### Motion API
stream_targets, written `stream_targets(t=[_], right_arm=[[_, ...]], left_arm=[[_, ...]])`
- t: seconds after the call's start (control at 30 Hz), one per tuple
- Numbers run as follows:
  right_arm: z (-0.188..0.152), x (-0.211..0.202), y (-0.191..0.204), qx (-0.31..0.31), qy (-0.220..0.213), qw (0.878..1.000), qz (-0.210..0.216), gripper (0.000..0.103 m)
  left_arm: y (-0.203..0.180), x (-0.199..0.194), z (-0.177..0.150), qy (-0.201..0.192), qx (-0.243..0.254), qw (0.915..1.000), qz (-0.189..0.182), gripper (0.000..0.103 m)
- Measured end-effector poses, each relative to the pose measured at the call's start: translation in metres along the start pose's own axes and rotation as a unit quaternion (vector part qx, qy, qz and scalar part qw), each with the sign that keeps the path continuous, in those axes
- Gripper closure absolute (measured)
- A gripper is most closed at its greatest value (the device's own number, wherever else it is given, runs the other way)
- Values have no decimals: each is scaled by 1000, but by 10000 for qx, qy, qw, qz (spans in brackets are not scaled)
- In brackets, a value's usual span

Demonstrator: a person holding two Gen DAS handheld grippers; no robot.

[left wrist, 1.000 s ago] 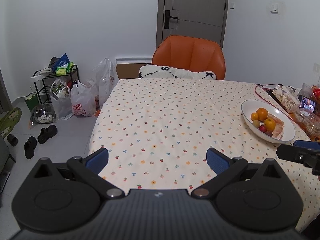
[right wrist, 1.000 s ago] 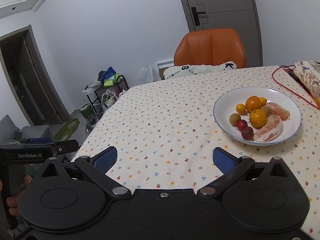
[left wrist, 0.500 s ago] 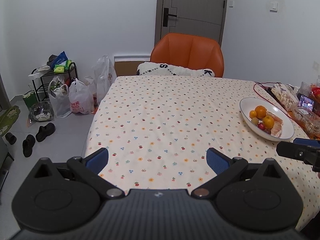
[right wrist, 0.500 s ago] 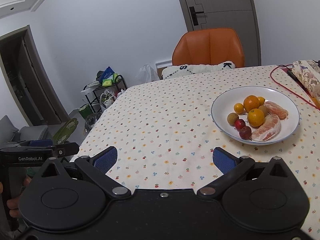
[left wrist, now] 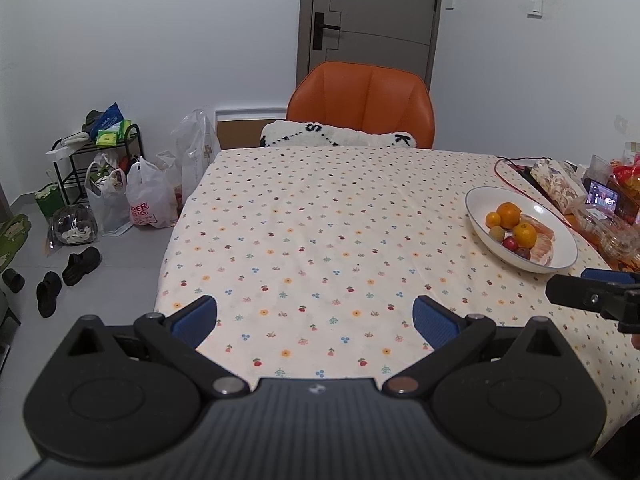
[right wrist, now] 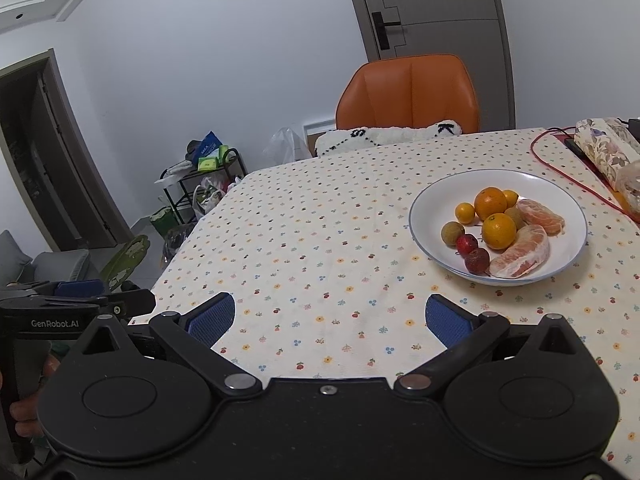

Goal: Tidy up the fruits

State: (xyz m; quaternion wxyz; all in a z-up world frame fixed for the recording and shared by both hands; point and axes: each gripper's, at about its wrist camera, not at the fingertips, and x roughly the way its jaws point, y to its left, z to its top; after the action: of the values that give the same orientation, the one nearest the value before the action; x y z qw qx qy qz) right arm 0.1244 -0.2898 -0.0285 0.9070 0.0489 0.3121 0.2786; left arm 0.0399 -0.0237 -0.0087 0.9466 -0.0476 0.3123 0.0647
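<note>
Fruits (right wrist: 500, 232) lie heaped in a white plate (right wrist: 436, 204) at the right of the right wrist frame, on the dotted tablecloth (right wrist: 320, 248). The right gripper (right wrist: 330, 316) at the bottom of that frame has its blue pads spread wide and holds nothing; the plate sits up and to the right of its span. The left gripper (left wrist: 315, 317), low in its own frame, is equally wide and empty, over bare cloth, with the plate (left wrist: 560, 236) far off at the right edge. The round oranges (right wrist: 498, 231) may roll or squirt from flat pads; the peeled segments (right wrist: 520, 254) look soft and could be crushed; a push on the rim could slide the plate.
</note>
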Motion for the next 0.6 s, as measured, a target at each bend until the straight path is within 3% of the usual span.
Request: stream_targets(t=[0.6], right_arm=[[2,-4,-2,6,-47,10000,-24,0]], left_arm=[[-6,-2,0,-15,40,10000,-55,0]])
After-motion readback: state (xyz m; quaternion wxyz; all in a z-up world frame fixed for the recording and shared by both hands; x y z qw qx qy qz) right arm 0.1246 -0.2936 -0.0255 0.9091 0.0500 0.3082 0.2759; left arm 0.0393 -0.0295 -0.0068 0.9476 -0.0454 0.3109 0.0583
